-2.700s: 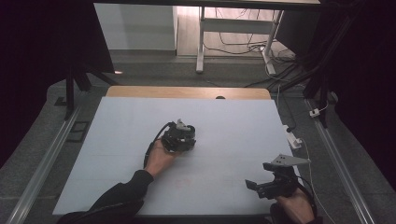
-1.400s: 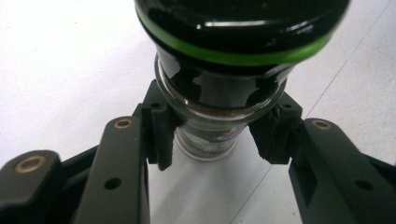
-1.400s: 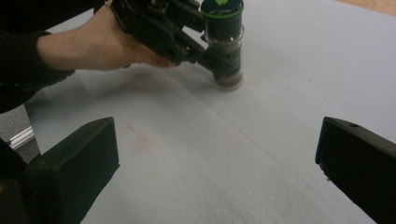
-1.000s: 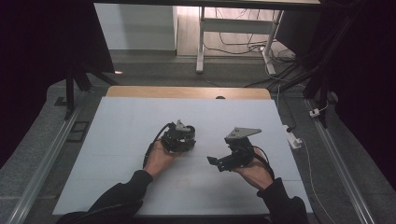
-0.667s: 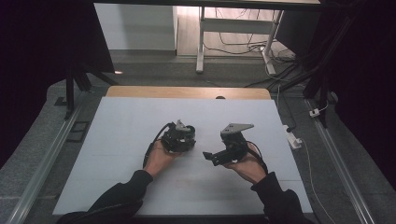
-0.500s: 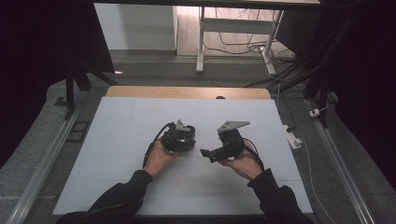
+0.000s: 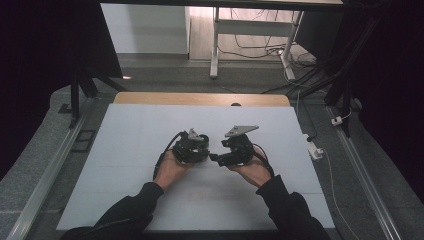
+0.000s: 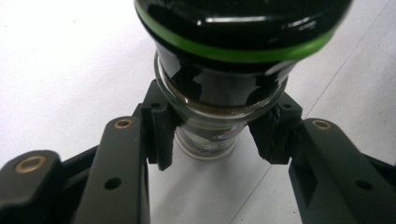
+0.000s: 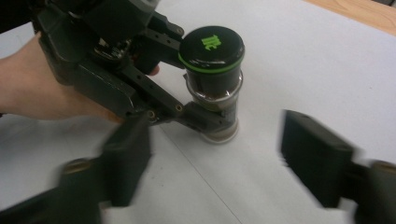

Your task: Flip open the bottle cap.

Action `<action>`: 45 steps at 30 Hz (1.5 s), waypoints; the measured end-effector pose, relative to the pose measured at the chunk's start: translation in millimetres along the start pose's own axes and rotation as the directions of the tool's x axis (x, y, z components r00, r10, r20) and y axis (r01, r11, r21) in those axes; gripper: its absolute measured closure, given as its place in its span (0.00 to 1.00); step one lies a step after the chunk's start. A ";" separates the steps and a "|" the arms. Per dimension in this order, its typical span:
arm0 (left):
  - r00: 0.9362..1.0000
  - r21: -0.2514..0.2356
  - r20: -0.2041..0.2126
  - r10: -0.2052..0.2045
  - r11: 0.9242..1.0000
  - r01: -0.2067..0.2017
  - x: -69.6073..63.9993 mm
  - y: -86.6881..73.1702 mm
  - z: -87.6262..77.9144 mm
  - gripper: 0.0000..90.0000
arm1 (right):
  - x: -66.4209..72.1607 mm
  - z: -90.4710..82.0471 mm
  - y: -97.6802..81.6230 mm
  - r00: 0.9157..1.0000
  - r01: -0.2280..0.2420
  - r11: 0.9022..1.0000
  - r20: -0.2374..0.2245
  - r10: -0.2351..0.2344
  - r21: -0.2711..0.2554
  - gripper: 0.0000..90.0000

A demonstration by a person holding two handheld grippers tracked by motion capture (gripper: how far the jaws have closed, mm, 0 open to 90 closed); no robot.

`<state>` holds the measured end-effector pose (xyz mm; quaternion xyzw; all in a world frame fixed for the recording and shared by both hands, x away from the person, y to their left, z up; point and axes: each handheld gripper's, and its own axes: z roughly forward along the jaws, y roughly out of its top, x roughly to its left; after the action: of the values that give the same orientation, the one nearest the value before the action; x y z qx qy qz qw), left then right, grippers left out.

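A small glass spice jar (image 9: 213, 93) with a black cap ringed in green (image 9: 211, 49) stands upright on the white table (image 7: 150, 200). My left gripper (image 8: 215, 135) is shut on the jar's glass body (image 8: 210, 121) just below the cap. In the high view it (image 7: 192, 147) sits at the table's middle, held from the left. My right gripper (image 9: 222, 158) faces the jar from close by. Its jaws have just been closing and look blurred. They stand apart, with the jar ahead of them and nothing pressed between the pads. In the high view the right gripper (image 7: 220, 158) is right beside the left one.
A wooden strip (image 7: 200, 98) borders the table's far edge. A white plug block (image 7: 315, 150) with a cable lies off the table's right side. Metal rails (image 7: 45, 175) run along both sides. Table legs and cables stand beyond the far edge.
The right hand has carried its gripper from the near right corner leftward to just beside the left gripper and the jar. The left hand has stayed still.
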<state>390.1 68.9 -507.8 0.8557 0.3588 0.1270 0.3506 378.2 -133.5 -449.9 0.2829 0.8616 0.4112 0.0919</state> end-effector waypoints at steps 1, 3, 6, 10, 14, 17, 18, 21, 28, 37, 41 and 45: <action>1.000 0.000 0.000 0.000 1.000 0.000 0.0 0.0 0.0 0.59 | -0.2 0.8 1.3 1.000 0.006 1.000 -0.006 -0.006 0.002 0.47; 1.000 0.000 0.000 -0.001 1.000 0.001 -0.1 0.1 0.0 0.59 | -0.6 3.9 5.4 0.999 0.006 1.000 -0.040 -0.005 0.004 0.68; 1.000 0.002 0.000 -0.001 1.000 0.001 0.0 0.3 0.0 0.59 | 0.3 7.0 7.9 0.999 0.008 1.000 -0.050 -0.008 0.002 0.81; 1.000 0.006 0.000 -0.003 1.000 0.003 -0.1 0.7 -0.2 0.59 | 4.6 15.3 11.5 0.997 0.024 1.000 -0.069 -0.023 0.009 0.99; 1.000 0.009 -0.002 -0.002 1.000 0.002 -0.3 1.0 -0.4 0.59 | 9.4 22.9 13.8 0.998 0.028 0.999 -0.060 -0.026 0.029 0.99; 1.000 0.008 -0.006 -0.006 1.000 0.006 -1.1 1.1 -0.3 0.59 | 10.9 28.1 14.9 0.998 0.019 0.999 -0.054 -0.016 0.038 1.00; 1.000 0.008 -0.007 -0.007 1.000 0.007 -1.3 1.1 -0.3 0.59 | 11.4 29.2 15.2 0.999 0.015 0.999 -0.051 -0.013 0.039 1.00; 1.000 0.009 -0.006 -0.009 1.000 0.009 -1.0 0.9 -0.3 0.59 | 11.9 30.6 16.3 0.999 0.014 0.999 -0.040 -0.012 0.039 1.00; 1.000 0.009 -0.005 -0.010 1.000 0.010 -0.7 1.0 -0.4 0.59 | 12.2 28.0 16.5 0.999 0.012 1.000 -0.035 -0.011 0.029 1.00; 1.000 0.007 -0.009 -0.011 1.000 0.011 -1.4 0.8 -0.2 0.59 | 11.1 24.2 17.9 1.000 -0.001 1.000 -0.023 0.002 0.013 1.00; 1.000 0.008 -0.010 -0.011 1.000 0.011 -1.5 0.8 -0.3 0.59 | 10.5 22.9 19.8 1.000 -0.006 1.000 -0.010 0.006 -0.004 1.00; 1.000 0.008 -0.010 -0.010 1.000 0.011 -1.3 0.6 -0.3 0.59 | 9.1 22.2 21.5 1.000 -0.009 1.000 -0.007 0.009 -0.012 1.00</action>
<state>389.3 67.9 -507.2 0.8546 0.3655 0.1278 0.3460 388.2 -103.0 -447.2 0.2850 0.8582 0.4177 0.0886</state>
